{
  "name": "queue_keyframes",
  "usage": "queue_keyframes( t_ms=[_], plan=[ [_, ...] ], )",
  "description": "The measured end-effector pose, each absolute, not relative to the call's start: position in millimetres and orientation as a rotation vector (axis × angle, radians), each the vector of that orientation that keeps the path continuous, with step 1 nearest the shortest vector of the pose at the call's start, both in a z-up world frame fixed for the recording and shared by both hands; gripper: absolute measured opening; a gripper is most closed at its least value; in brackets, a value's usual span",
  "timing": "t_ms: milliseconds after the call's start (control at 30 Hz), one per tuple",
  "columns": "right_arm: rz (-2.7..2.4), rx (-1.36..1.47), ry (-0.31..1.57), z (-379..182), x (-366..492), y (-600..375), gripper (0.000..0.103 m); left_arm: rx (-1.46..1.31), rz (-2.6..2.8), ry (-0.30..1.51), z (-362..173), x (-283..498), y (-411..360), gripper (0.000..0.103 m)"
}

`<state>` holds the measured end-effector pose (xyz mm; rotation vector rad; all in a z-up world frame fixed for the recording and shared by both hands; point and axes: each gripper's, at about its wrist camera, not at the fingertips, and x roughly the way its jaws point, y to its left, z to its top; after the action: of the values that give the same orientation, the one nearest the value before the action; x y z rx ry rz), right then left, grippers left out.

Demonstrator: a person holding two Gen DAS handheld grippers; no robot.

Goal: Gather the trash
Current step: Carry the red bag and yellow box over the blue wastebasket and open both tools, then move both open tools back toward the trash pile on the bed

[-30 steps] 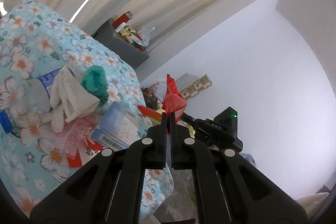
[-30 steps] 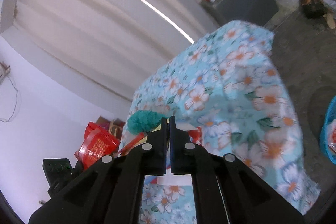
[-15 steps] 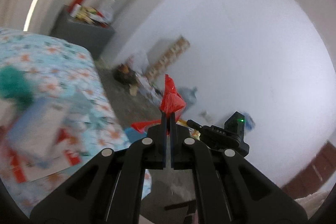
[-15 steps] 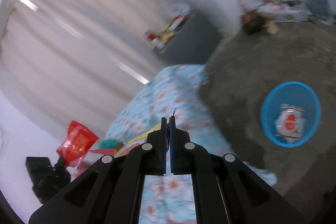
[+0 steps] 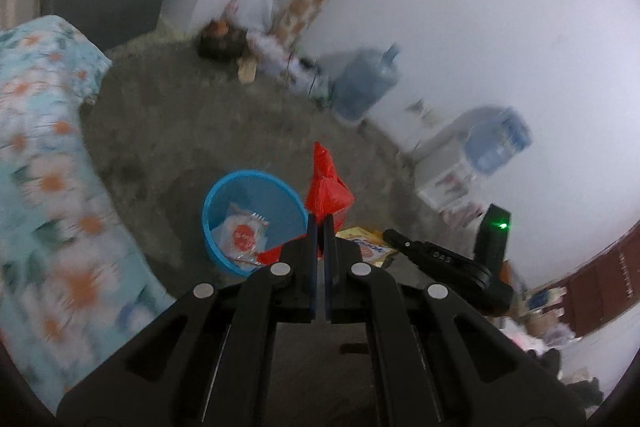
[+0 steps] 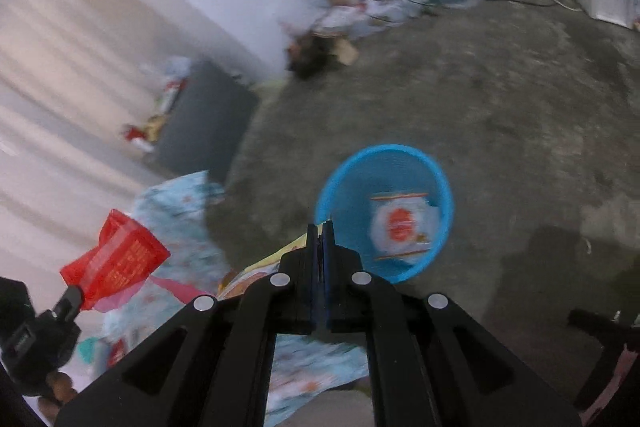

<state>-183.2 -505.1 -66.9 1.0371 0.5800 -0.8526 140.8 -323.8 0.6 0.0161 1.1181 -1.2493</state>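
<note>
Concrete floor (image 6: 500,87), with the blue basket (image 5: 250,187) on it beside the floral-covered table (image 5: 36,167); one white-and-red packet (image 5: 242,235) already lies inside. Left gripper (image 5: 320,223), fingers pinching a red wrapper (image 5: 326,187) just right of the basket rim. Right gripper (image 6: 320,227), fingers pressed on a yellow wrapper (image 6: 276,259) whose edge shows beneath them. Advice: centre each wrapper above the opening before releasing, so neither lands on the floor.

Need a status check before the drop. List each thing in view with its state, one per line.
Left claw: shut on red wrapper.
Right claw: shut on yellow wrapper.
Blue basket: upright on the floor, one white packet inside.
Floral cloth: draped, blurred.
</note>
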Motion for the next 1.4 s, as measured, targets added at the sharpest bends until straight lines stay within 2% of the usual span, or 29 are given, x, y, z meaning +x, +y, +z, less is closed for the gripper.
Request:
queue_keyframes(
  t_ms=[233, 267, 300, 333, 367, 500, 767, 933, 1100, 1400],
  plan=[
    [-0.942, 1.051, 0.664, -136, -167, -559, 0.004, 0.129, -1.222, 1.227, -71, 146, -416, 0.002],
    [-0.952, 1.065, 0.685, -148, -166, -566, 0.007, 0.146, -1.206, 1.236, -81, 148, -427, 0.012],
    [-0.964, 1.086, 0.703, -160, -166, -573, 0.022, 0.166, -1.190, 1.259, -95, 150, -438, 0.023],
    [-0.979, 1.113, 0.721, -177, -166, -579, 0.034, 0.184, -1.168, 1.281, -107, 152, -446, 0.049],
    [-0.998, 1.129, 0.729, -185, -168, -582, 0.048, 0.193, -1.136, 1.299, -118, 154, -451, 0.056],
    [-1.054, 1.206, 0.681, -202, -190, -575, 0.048, 0.162, -1.134, 1.315, -124, 154, -454, 0.056],
    [-1.057, 1.195, 0.606, -170, -209, -537, 0.054, 0.095, -1.197, 1.209, -62, 143, -412, 0.066],
    [-1.004, 1.068, 0.611, -123, -188, -506, 0.063, 0.019, -1.214, 1.120, -9, 135, -354, 0.072],
    [-0.938, 0.890, 0.607, -64, -154, -466, 0.079, -0.028, -1.178, 1.025, 35, 128, -283, 0.074],
    [-0.840, 0.666, 0.636, 4, -95, -398, 0.092, -0.076, -1.015, 0.807, 98, 115, -148, 0.079]
  ],
)
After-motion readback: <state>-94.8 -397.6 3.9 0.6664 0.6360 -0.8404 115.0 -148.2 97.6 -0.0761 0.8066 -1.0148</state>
